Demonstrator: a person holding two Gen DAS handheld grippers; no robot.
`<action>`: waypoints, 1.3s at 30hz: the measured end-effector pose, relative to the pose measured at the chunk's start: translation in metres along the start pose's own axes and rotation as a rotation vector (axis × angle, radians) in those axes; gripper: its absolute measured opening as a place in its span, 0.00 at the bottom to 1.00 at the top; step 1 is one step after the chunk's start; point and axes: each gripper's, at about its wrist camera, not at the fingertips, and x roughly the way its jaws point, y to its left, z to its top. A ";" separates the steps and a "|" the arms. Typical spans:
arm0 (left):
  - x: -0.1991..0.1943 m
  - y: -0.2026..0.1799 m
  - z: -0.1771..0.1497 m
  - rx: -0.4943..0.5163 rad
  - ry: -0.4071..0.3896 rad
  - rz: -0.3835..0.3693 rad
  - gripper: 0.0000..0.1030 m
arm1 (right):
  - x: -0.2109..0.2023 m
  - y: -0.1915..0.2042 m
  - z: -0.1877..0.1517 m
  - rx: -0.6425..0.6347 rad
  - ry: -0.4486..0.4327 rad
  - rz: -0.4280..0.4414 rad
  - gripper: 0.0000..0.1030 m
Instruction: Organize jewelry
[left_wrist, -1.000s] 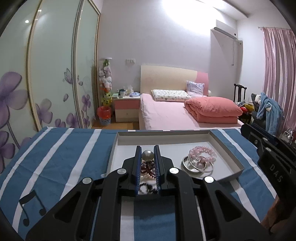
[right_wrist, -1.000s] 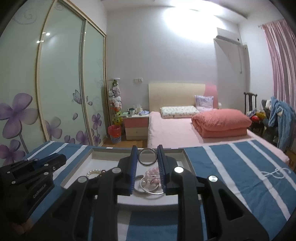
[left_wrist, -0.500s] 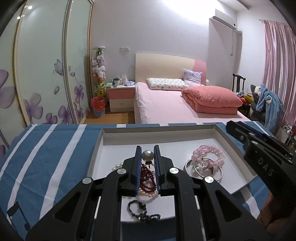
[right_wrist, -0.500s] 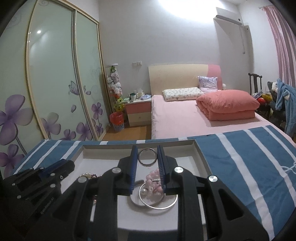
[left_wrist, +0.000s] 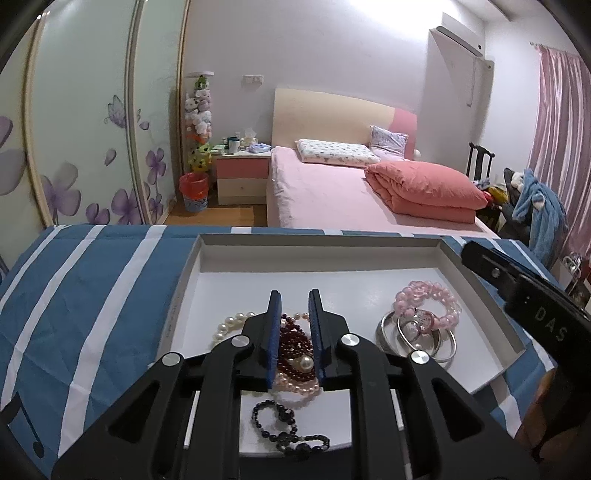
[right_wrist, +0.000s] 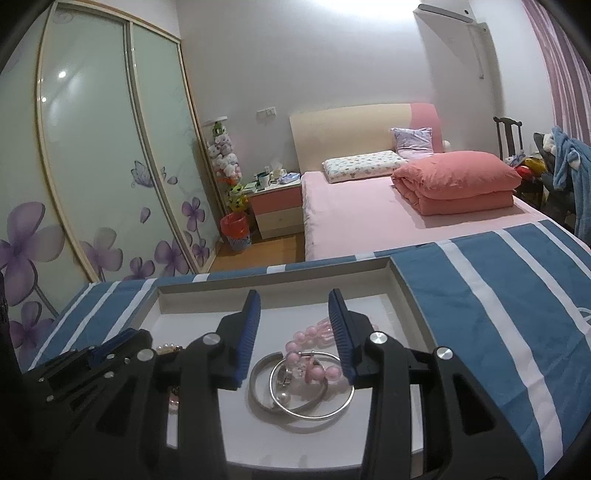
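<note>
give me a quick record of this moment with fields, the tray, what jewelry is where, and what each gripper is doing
surface: blue and white striped cloth
tray: shallow white tray on the cloth
tray left side: white pearl strand, dark red bead strand, pale pink bead strand, piled together
tray near edge: black bead strand
tray right side: pink bead bracelet lying over silver bangles
left gripper: jaws open, empty, over the red beads
right gripper: jaws wide open, empty, over the bangles
</note>
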 end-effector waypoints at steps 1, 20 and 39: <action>-0.001 0.003 0.001 -0.005 -0.001 -0.001 0.16 | -0.002 0.000 0.000 0.002 -0.001 -0.002 0.37; -0.094 0.044 -0.009 -0.106 -0.080 -0.058 0.39 | -0.092 0.010 -0.021 -0.048 -0.037 -0.027 0.53; -0.175 0.022 -0.065 -0.007 -0.250 0.048 0.71 | -0.188 0.036 -0.062 -0.118 -0.125 -0.046 0.90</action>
